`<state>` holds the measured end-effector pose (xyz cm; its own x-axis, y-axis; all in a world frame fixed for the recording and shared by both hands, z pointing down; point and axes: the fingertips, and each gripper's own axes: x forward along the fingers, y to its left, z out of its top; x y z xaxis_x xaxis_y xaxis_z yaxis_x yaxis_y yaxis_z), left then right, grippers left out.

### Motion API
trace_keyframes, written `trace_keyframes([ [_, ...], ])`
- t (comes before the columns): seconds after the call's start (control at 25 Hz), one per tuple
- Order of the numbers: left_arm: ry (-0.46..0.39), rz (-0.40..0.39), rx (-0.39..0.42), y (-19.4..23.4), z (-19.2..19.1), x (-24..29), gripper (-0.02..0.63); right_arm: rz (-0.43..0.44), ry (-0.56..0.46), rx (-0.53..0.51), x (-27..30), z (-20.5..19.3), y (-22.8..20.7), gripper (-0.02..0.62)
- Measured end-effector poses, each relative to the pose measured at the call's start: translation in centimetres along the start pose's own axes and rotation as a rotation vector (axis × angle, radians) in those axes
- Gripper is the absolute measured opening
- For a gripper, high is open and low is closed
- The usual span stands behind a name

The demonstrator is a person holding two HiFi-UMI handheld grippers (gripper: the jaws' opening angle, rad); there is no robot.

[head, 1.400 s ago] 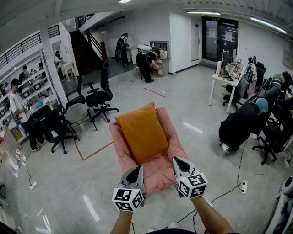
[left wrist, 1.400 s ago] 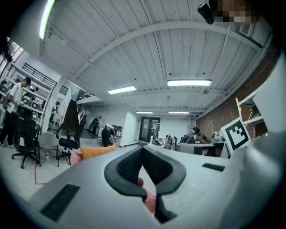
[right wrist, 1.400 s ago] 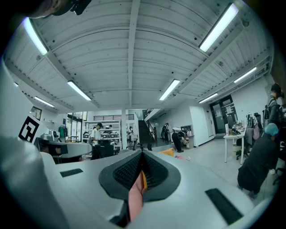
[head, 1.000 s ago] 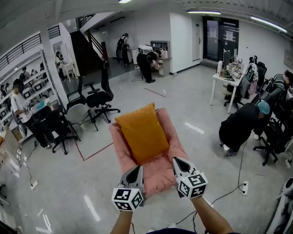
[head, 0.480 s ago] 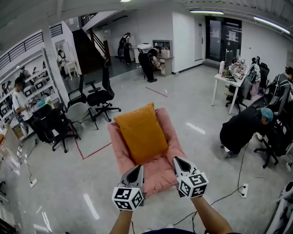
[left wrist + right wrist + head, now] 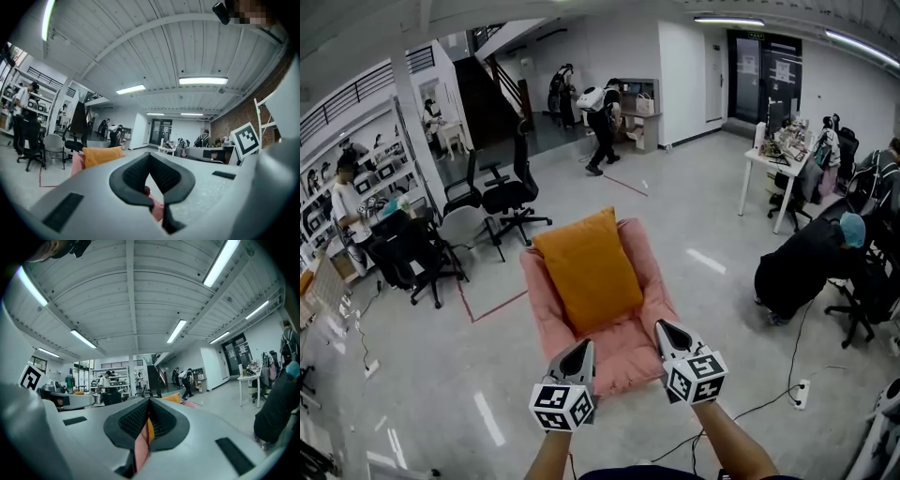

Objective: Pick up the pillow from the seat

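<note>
- Two claws low in the head view, left claw and right claw. Both shut and empty, held just short of the front edge of the pink seat.
- Same view: shows the orange pillow leaning against the seat's back, tilted, one corner uppermost. Lies well beyond both claw tips.
- Left gripper view: shows the pads pressed together with nothing between them. Puts the pillow ahead and off to the left, above the pink seat edge.
- Right gripper view: pads likewise together, nothing gripped. Gives only a sliver of orange and pink past the tips.
- Handling, as a judgement: looks plump, soft and light. Likely to squash and sag rather than slip, with nothing fragile to mind.
- Where to take hold: probably best to open both claws wide and pinch the two side edges or the near lower corners. Should bite deep enough to catch filling as well as cover, since a nip on loose cloth alone risks drooping or sliding free.
</note>
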<state>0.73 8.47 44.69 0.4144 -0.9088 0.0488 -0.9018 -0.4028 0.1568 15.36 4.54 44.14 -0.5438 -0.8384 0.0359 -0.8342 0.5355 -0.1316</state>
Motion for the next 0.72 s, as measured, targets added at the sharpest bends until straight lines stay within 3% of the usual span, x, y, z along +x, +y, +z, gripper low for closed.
trace_keyframes([
  [0.72, 0.009, 0.071, 0.010, -0.1, -0.7, -0.4, 0.003, 0.018, -0.002, 0.023, 0.0, -0.3, -2.0, 0.017],
])
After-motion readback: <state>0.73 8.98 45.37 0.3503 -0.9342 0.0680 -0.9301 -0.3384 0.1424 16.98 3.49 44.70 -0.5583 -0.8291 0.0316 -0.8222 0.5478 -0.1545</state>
